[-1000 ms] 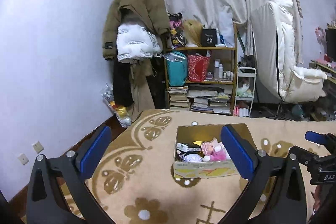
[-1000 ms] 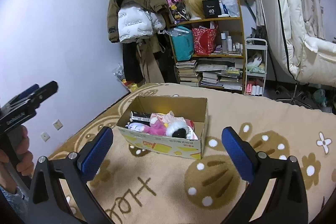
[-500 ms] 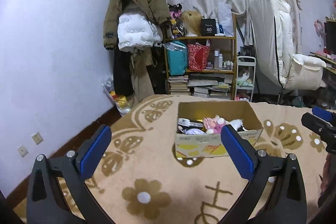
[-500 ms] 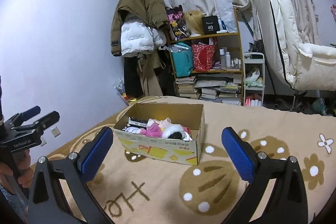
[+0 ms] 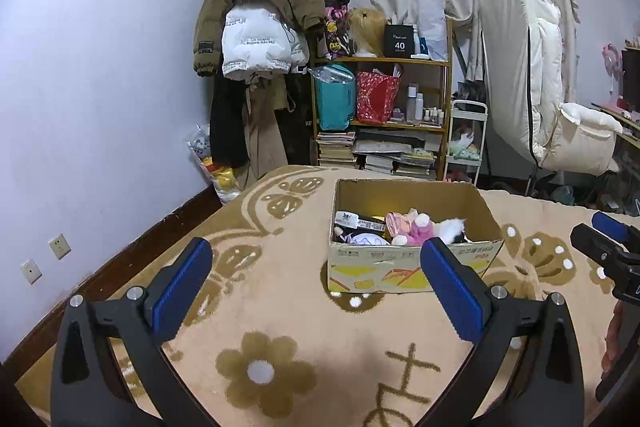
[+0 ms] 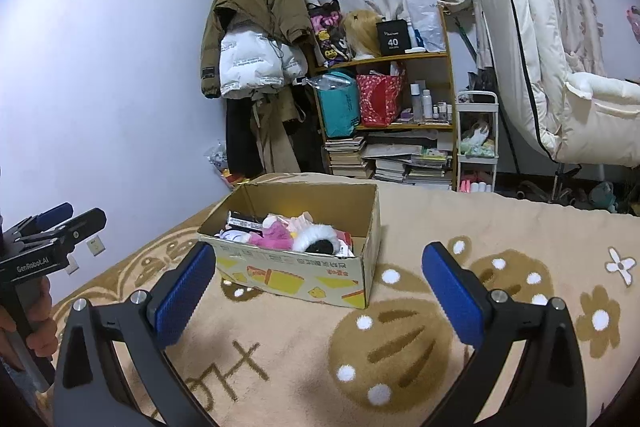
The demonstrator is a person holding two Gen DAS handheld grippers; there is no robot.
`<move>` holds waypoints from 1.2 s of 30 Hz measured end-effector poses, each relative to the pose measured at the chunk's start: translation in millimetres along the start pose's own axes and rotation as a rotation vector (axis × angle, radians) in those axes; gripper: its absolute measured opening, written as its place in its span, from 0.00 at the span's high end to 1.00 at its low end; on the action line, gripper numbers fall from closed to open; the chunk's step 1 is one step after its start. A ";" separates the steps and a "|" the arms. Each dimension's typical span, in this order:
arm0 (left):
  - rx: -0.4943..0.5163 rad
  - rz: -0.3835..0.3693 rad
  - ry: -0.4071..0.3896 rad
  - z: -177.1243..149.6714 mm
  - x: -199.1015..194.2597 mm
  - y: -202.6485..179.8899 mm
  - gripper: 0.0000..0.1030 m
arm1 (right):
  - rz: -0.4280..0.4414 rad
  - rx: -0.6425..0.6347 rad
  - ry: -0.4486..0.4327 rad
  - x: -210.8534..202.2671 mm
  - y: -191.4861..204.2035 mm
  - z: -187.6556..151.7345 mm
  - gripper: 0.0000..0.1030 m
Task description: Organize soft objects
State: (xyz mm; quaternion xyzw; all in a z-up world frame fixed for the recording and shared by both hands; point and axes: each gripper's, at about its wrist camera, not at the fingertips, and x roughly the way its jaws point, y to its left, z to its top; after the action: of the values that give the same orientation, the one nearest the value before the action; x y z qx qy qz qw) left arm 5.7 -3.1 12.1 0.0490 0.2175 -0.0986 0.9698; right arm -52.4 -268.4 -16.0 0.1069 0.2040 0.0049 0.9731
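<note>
Soft objects in box; both claws wide, empty

Cardboard box (image 5: 412, 267) at 12 o'clock on the blanket (image 5: 280, 307) holds plush toys (image 6: 276, 233). Left claw (image 5: 316, 285) and right claw (image 6: 318, 289) grip nothing. No loose soft objects apparently remain; the scene fits filling or emptying.

The blanket (image 6: 420, 227) is showing beige with brown flowers and white dots. The cardboard box (image 6: 300, 277) is wearing yellow and red print; a pink plush (image 6: 276, 233) is lying inside. Both tongs (image 5: 316, 291) (image 6: 320, 291) are carrying blue pads on black arms.
</note>
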 end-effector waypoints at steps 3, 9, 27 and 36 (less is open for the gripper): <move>-0.001 -0.001 0.007 -0.8 2.0 -1.1 0.00 | 0.001 0.010 0.002 0.7 -3.2 -0.1 0.00; 0.016 0.007 0.013 -2.7 4.2 -6.2 0.00 | 0.004 0.010 0.007 1.3 -3.5 -0.3 0.00; 0.020 -0.010 0.038 -8.2 9.9 -12.1 0.00 | -0.003 0.008 0.013 4.0 -4.0 -3.8 0.00; 0.021 -0.013 0.047 -9.7 10.0 -12.3 0.00 | -0.004 0.008 0.016 4.3 -3.7 -3.8 0.00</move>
State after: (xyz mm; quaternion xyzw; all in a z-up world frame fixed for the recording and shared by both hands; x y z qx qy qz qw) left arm 8.0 -15.5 -1.5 0.0603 0.2394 -0.1060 0.9632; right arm -50.1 -271.0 -21.9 0.1104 0.2119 0.0030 0.9710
